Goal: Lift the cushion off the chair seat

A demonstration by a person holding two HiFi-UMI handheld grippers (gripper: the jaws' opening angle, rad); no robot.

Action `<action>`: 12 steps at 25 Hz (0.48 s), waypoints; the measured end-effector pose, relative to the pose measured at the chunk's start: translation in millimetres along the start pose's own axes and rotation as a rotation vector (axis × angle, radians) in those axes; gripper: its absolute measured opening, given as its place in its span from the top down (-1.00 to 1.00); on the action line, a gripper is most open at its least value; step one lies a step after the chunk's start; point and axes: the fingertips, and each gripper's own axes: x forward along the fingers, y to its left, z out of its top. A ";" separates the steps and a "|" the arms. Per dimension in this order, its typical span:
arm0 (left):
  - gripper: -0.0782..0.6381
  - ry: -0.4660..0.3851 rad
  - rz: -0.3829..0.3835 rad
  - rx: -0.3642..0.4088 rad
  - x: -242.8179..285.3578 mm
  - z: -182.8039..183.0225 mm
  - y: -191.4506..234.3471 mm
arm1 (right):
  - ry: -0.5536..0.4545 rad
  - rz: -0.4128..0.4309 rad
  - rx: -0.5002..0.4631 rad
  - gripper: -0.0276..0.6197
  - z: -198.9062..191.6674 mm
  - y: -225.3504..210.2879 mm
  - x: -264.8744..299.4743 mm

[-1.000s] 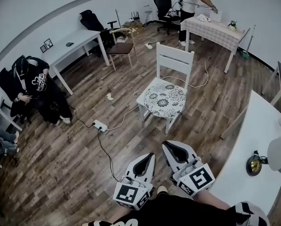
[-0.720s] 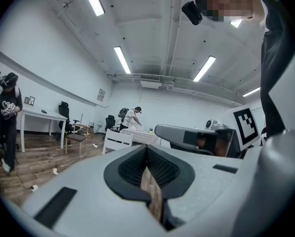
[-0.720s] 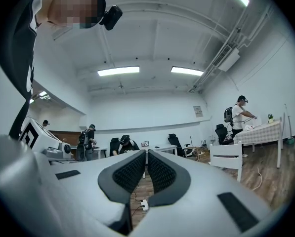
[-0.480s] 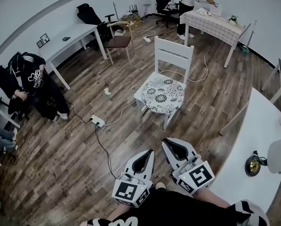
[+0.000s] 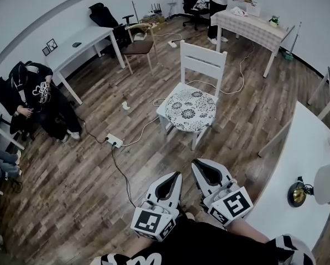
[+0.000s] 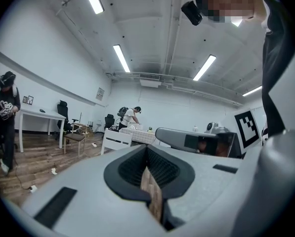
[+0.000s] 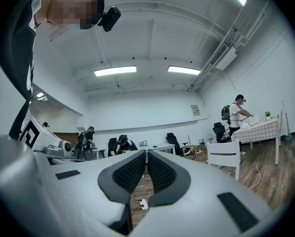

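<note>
My left gripper [image 5: 178,174] and right gripper [image 5: 203,162] are both pressed together on nothing, held level side by side over the wood floor [image 5: 98,170]. Well ahead, the round floral cushion [image 5: 190,110] lies on the white chair's [image 5: 204,62] seat.

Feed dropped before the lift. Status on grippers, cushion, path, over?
Left gripper and right gripper shut, empty, short of the chair. Cushion on seat, untouched. Power strip and cable on floor, left of path.

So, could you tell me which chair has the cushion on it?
The white wooden chair mid-floor, bearing the round floral cushion; the brown-seated chair by the desk shows none.
</note>
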 end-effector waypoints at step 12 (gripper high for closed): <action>0.78 0.015 -0.070 0.002 59.1 0.9 25.4 | 0.015 -0.058 -0.002 0.83 -8.8 -46.0 30.2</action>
